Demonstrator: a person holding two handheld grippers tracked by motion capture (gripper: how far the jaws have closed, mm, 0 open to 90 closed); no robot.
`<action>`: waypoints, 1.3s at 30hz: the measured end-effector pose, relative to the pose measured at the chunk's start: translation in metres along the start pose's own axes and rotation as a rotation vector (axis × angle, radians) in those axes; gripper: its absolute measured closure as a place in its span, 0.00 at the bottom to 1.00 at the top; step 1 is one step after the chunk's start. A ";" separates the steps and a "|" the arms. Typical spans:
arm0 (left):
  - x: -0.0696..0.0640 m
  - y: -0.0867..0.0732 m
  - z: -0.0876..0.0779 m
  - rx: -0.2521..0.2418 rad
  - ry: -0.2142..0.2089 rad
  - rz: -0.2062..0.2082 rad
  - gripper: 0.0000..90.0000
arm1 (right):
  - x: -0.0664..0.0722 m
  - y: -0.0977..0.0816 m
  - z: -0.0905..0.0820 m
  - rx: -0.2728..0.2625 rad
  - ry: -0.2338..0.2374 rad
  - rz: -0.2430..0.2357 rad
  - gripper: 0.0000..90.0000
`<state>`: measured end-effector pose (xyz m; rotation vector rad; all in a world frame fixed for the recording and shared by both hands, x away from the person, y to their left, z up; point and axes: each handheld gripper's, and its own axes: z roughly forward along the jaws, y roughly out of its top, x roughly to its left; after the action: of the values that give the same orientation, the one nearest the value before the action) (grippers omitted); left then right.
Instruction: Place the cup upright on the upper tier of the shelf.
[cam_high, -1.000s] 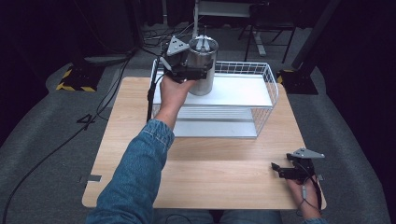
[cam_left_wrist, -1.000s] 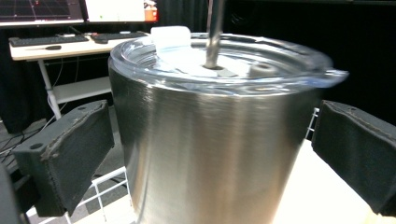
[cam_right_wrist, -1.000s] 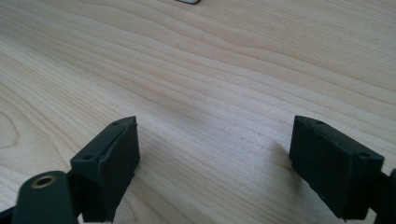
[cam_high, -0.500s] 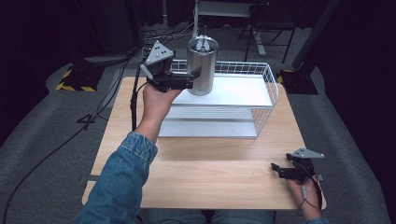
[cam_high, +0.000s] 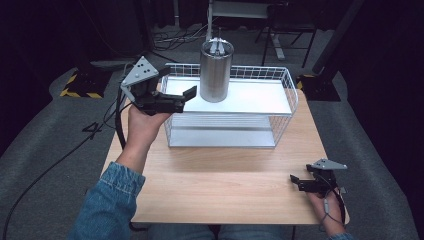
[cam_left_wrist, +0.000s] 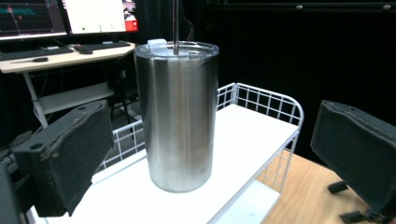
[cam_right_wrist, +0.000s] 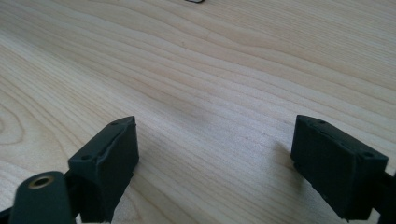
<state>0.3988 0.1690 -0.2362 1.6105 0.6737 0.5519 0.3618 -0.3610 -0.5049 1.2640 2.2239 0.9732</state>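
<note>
A pale wood surface (cam_high: 225, 185) carried a white wire rack (cam_high: 280, 107). A steel tumbler (cam_high: 216, 71) stood upright on the rack's top shelf, toward its back-left. L claw (cam_high: 185, 97) hung open beside it, apart. R claw (cam_high: 298, 182), near front-right edge, seemingly rested on the wood, open, w/ nothing between its pads.

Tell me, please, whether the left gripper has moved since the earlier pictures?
Yes. The left gripper has drawn back leftward off the steel cup, jaws open, out past the wire basket's left rim.
</note>
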 end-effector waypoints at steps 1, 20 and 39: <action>0.000 0.000 0.000 0.000 0.000 0.000 0.00 | 0.000 0.000 0.000 0.000 0.000 0.000 0.17; 0.000 -0.038 -0.062 0.040 -0.047 0.006 0.00 | 0.000 0.000 0.000 0.000 -0.001 0.000 0.17; 0.000 -0.110 -0.076 0.227 -0.004 -0.028 0.01 | 0.000 0.000 0.000 -0.001 -0.001 -0.004 0.17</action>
<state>0.3337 0.2326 -0.3346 1.8102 0.7767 0.4643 0.3616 -0.3608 -0.5049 1.2587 2.2234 0.9720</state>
